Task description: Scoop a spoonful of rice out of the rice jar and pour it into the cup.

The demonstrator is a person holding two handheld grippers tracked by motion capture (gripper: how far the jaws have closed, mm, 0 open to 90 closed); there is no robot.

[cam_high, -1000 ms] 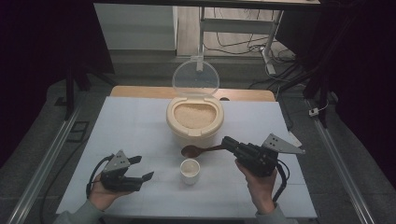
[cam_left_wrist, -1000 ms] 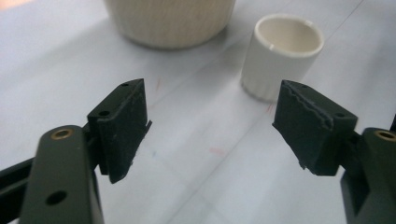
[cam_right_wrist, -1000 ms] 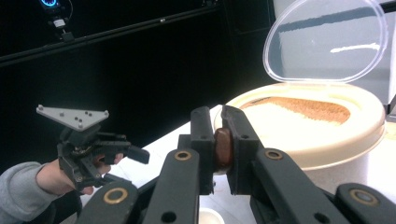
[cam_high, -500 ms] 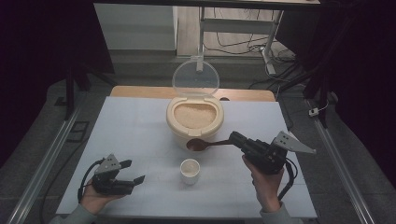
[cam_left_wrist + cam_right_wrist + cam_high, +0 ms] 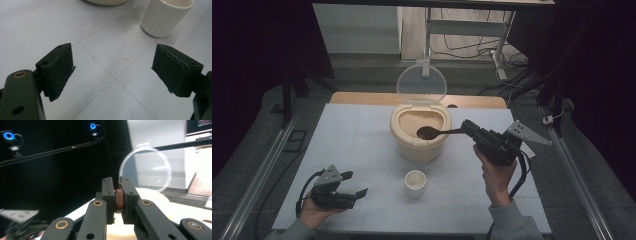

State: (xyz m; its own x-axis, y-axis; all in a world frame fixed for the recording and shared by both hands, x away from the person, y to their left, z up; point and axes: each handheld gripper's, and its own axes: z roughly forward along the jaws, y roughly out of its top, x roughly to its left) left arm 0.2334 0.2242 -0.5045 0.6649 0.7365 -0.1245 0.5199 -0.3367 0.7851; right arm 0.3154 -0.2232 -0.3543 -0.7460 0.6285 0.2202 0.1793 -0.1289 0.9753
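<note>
A cream container point(image 5: 420, 131) of rice stands mid-table with its clear round lid point(image 5: 421, 84) raised behind it. My right gripper point(image 5: 468, 128) is shut on a brown wooden spoon point(image 5: 436, 132), whose bowl hangs over the container's right side. In the right gripper view the spoon handle point(image 5: 119, 199) is pinched between the jaws, with the clear lid point(image 5: 145, 168) beyond. A small white cup point(image 5: 415, 183) sits in front of the container. My left gripper point(image 5: 357, 186) rests open near the table's front left, holding nothing. The cup point(image 5: 167, 17) lies ahead of its right jaw.
The white table point(image 5: 357, 140) has bare room on the left and at the front right. A wooden strip point(image 5: 362, 98) runs along its far edge. Metal rails point(image 5: 259, 175) flank both sides, and cables lie on the floor behind.
My right gripper has lifted the spoon from beside the cup up and back over the container. My left gripper has pulled back toward the front left edge, still open.
</note>
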